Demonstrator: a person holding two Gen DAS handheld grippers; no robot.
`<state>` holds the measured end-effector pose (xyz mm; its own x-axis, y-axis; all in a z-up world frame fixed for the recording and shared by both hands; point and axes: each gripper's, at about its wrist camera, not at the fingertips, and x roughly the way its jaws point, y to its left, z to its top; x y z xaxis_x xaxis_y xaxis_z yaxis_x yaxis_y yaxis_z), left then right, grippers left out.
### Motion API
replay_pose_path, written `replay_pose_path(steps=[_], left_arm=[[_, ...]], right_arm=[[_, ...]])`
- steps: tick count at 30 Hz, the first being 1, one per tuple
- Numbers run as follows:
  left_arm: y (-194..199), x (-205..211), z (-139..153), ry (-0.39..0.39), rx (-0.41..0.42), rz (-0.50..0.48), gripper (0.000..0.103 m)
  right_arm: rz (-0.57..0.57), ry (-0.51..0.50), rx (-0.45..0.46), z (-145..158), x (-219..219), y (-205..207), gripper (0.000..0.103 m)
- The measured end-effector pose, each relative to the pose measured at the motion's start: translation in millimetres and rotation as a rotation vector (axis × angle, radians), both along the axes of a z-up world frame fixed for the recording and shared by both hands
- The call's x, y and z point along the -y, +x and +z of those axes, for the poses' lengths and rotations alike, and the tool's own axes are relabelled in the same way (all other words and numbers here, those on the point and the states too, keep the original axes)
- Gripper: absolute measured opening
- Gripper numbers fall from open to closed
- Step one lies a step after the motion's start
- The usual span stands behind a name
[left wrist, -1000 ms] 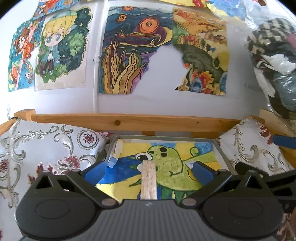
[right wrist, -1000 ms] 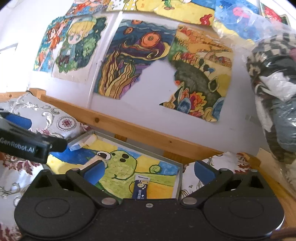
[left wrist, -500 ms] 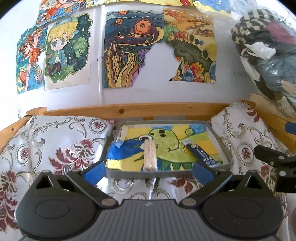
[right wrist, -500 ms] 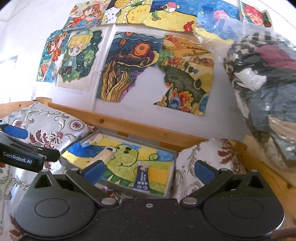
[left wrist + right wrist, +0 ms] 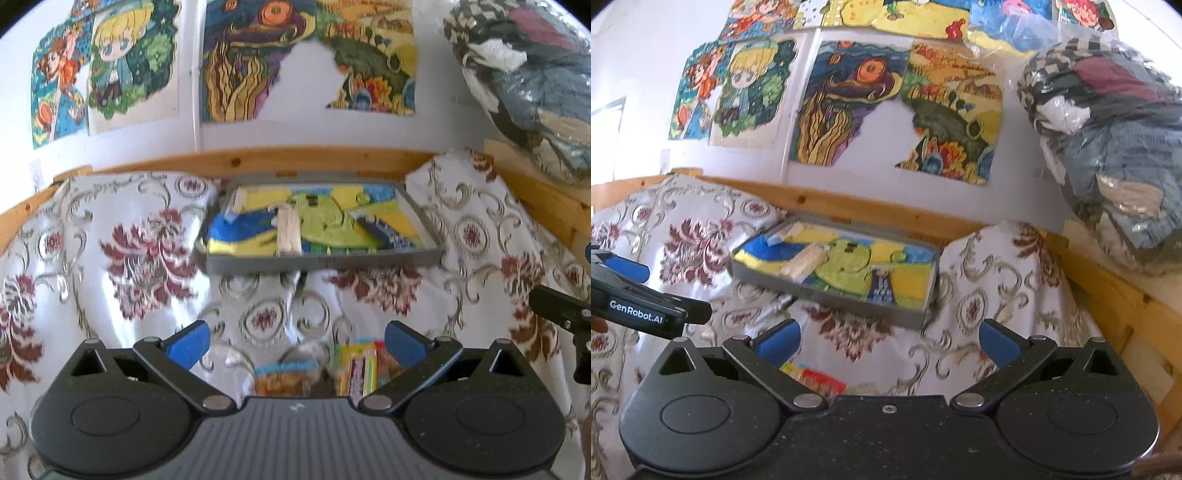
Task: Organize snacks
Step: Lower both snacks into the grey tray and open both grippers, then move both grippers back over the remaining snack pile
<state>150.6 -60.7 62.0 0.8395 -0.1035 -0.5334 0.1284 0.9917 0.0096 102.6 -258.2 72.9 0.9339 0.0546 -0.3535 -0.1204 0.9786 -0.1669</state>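
**A:** Where did the snacks stand?

**B:** Two lay in the grey tray (image 5: 321, 260): a pale wafer bar (image 5: 288, 232) near its middle and a dark blue packet (image 5: 384, 232) to the right of it. A small pale packet (image 5: 233, 205) sat in the far left corner. More snacks, a colourful striped pack (image 5: 360, 363) and a blue-edged one (image 5: 284, 373), lay on the flowered cloth (image 5: 147, 258), close under the left gripper (image 5: 293, 341).

**A:** What had changed?

**B:** A second before, both grippers hung low over the tray. By this moment they had drawn back, so the whole tray showed and the loose packs had come into sight at the bottom edge.

**A:** And the jaws?

**B:** Both pairs stood wide apart, gripping nothing. The right gripper (image 5: 888, 341) had a red and yellow pack (image 5: 812, 378) just below its left finger.

**A:** Meaning?

**B:** I judged two drops finished and the next pick-up about to start, probably the striped pack.
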Motion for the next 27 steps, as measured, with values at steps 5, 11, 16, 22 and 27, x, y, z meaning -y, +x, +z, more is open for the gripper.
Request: replay_pose_path(steps=[5,11,16,22,27], left_arm=[[-8,-6,-16,0.016,-0.044,0.007,0.103],[-15,-12,-32,0.049,-0.099,0.021,0.103],[-21,-18,-47,0.068,-0.148,0.03,0.103],[-29,-23,-62,0.084,-0.203,0.035,0.103],[-35,-25,-72,0.079,-0.247,0.023,0.103]], right_arm=[[0.013,0.008,-0.064,-17,-4,-9,0.102],[0.042,0.012,-0.142,-37,-9,-14,0.102],[0.087,0.013,-0.205,-52,-15,-17,0.102],[0.128,0.008,-0.309,-69,-21,-13,0.102],[0.168,0.022,-0.374,-79,-25,-10,0.102]])
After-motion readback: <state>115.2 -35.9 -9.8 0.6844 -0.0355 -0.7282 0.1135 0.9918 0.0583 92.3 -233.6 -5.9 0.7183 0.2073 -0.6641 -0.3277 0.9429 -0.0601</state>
